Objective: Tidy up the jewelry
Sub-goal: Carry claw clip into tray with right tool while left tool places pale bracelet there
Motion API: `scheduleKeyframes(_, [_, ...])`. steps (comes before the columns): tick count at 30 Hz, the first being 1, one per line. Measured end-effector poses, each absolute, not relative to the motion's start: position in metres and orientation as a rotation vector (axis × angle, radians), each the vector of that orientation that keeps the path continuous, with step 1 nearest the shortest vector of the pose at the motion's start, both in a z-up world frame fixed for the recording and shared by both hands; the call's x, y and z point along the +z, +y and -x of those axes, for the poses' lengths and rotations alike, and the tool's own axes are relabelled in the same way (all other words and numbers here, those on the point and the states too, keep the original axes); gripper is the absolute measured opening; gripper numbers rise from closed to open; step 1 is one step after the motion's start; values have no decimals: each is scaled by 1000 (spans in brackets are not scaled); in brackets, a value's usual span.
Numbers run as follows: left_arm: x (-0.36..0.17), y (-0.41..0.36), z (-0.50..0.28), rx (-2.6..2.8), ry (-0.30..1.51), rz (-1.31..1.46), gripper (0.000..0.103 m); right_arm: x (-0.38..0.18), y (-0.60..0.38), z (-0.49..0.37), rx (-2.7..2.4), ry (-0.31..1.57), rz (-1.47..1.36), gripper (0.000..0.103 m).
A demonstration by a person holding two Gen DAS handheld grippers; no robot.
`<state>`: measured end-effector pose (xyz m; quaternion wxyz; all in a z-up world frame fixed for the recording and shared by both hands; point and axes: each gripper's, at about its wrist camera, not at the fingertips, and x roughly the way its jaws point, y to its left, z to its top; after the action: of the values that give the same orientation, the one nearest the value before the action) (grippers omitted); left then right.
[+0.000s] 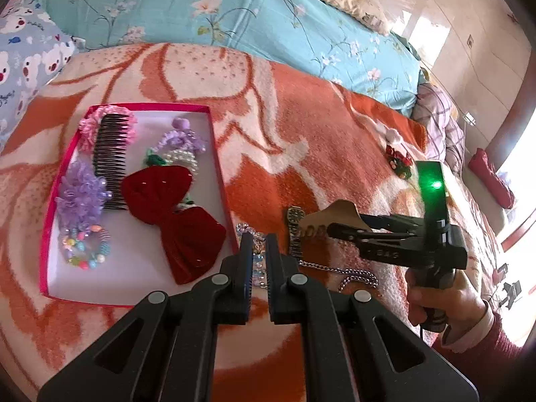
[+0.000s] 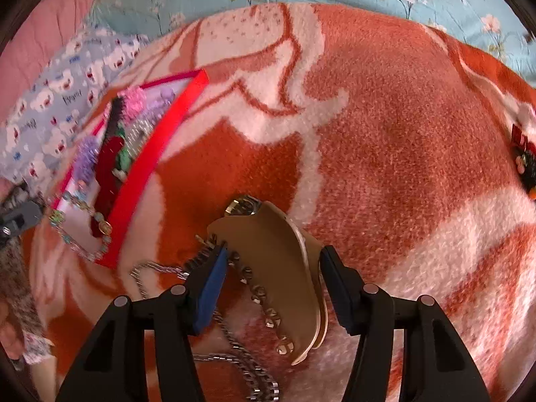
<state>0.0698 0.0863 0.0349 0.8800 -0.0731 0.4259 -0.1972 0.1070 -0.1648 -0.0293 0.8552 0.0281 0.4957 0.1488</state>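
Blanket (image 1: 335, 127) in orange and white spreads wide and bare beyond the pink-rimmed box (image 1: 219, 154), where comb (image 1: 110, 157), red bow (image 1: 174, 214) and beads already lie. Right gripper (image 2: 273, 284), tilted steeply down, brackets a tan claw clip (image 2: 278, 268); its jaws stand parted, whether the pads touch is unclear. Left gripper (image 1: 258, 244) has its jaws closed, tips over a crystal bracelet (image 1: 254, 251) beside the box's edge. Wristwatch (image 1: 294, 221) and chain (image 1: 351, 276) lie near.

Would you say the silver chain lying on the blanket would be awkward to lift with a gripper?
Probably. The silver chain lies in loose curves, so it will likely droop and swing. Its thin links sit low in the fuzzy blanket, so pads may slip past. It runs close under the beige hair claw, so it might snag.
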Motion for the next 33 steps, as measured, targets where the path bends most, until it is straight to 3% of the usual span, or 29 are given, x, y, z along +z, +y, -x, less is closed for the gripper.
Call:
scheduleKeyframes(14, [54, 137, -70, -306, 829, 178, 5, 20, -116, -111, 471, 931, -186, 58])
scheduleKeyframes(33, [39, 202, -76, -202, 829, 224, 5, 10, -9, -112, 653, 956, -126, 58])
